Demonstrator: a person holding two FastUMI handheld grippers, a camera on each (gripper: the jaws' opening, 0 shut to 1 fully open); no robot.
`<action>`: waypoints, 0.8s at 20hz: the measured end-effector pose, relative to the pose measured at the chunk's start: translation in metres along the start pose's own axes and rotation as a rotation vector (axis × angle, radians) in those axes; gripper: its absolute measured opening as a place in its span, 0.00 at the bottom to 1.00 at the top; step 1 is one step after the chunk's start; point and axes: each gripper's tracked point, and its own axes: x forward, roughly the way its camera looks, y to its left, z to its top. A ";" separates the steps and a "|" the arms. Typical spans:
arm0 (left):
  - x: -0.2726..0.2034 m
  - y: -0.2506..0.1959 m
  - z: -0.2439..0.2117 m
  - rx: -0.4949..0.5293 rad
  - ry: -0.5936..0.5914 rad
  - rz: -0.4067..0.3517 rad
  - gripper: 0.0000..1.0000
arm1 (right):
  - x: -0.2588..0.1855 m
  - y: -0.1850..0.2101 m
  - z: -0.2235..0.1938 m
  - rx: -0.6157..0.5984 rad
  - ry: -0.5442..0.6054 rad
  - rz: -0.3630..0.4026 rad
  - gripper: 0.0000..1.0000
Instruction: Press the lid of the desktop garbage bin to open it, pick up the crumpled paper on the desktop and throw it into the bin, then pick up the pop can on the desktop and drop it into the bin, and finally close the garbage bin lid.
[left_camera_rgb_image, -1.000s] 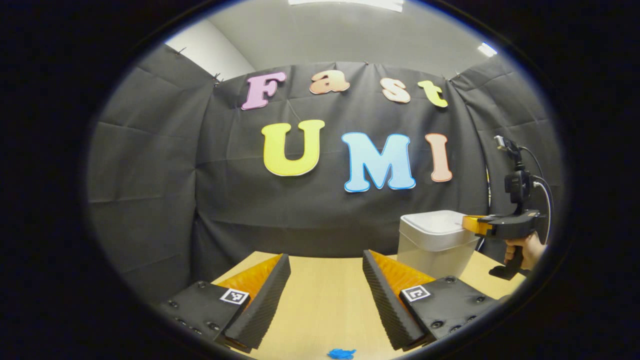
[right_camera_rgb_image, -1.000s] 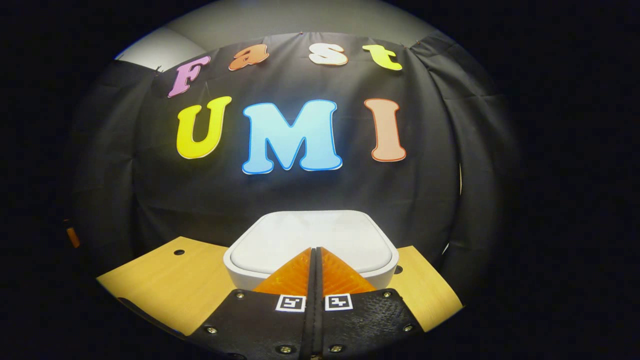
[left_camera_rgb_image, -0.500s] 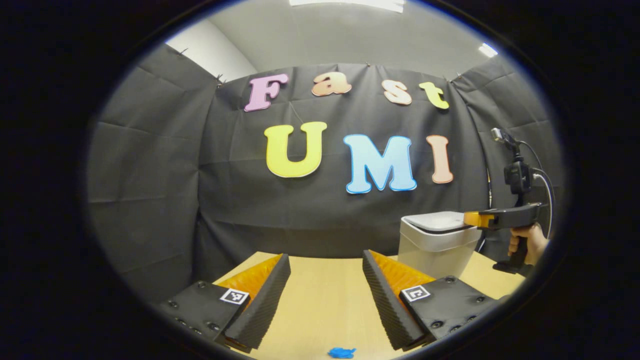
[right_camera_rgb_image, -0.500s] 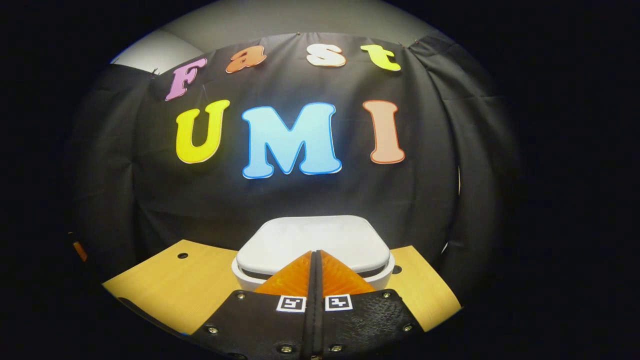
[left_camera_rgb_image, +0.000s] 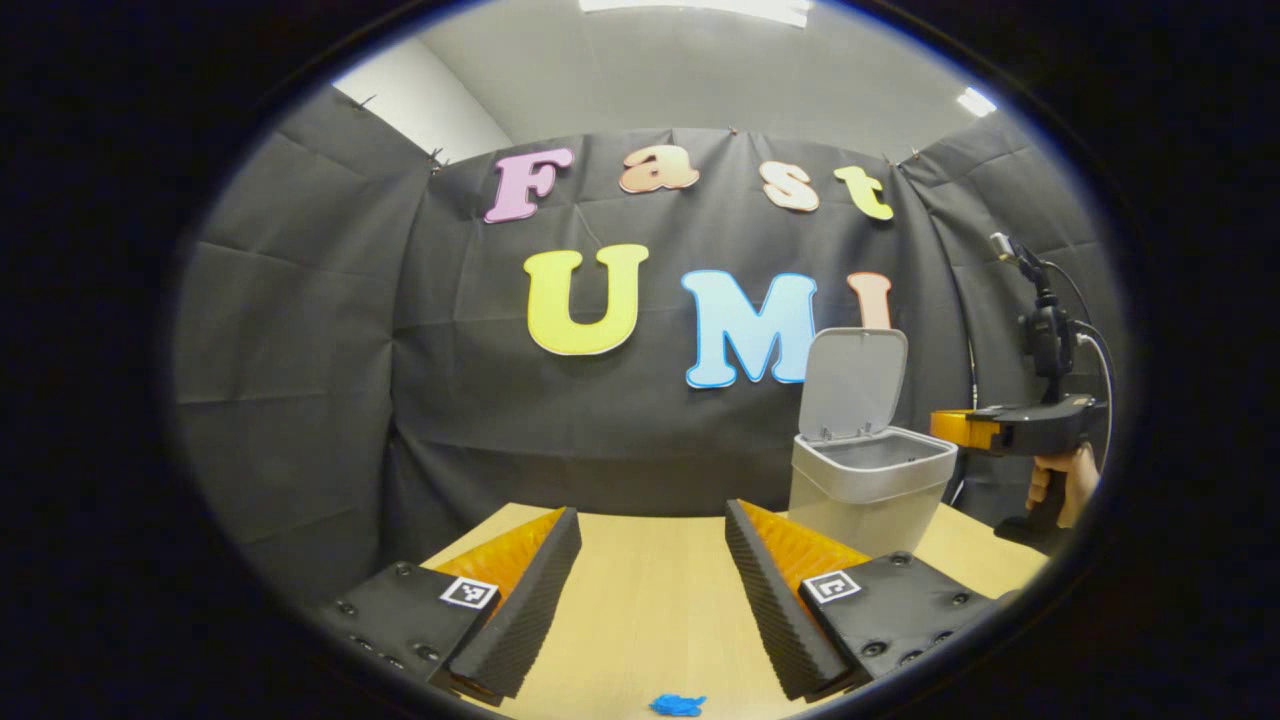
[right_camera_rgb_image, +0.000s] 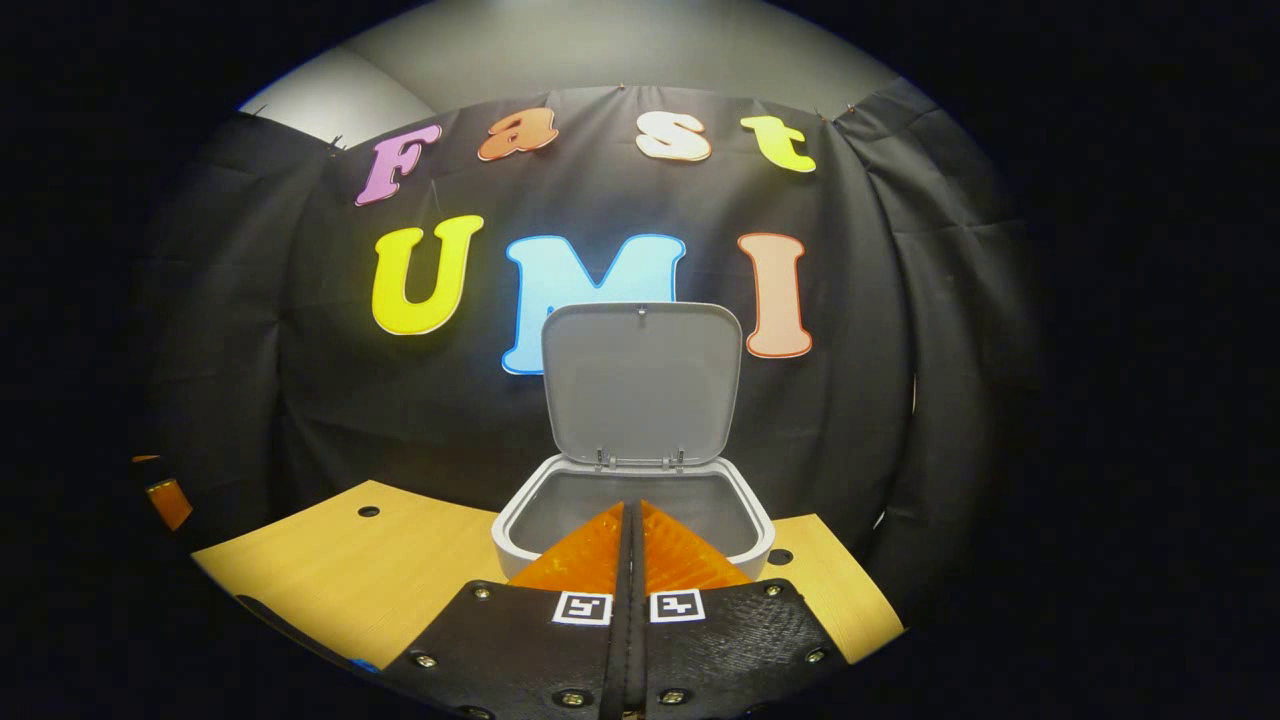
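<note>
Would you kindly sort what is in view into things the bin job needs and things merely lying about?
Job:
- garbage bin
- its lid, standing open
- right gripper, shut, at the bin's rim
- left gripper, open

Lying about:
- small blue scrap on the table

I can read nothing on my grippers: the small black-and-white square marker tags on them carry patterns, not legible text.
</note>
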 end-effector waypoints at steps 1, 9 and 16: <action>0.000 0.000 -0.001 -0.002 0.001 -0.001 1.00 | -0.002 0.001 0.001 -0.007 -0.002 0.000 0.00; 0.002 0.017 -0.040 -0.048 0.101 -0.007 1.00 | -0.032 0.024 0.013 -0.035 -0.064 0.039 0.00; -0.002 0.027 -0.097 -0.067 0.229 -0.043 0.95 | -0.056 0.036 0.022 -0.051 -0.126 0.056 0.24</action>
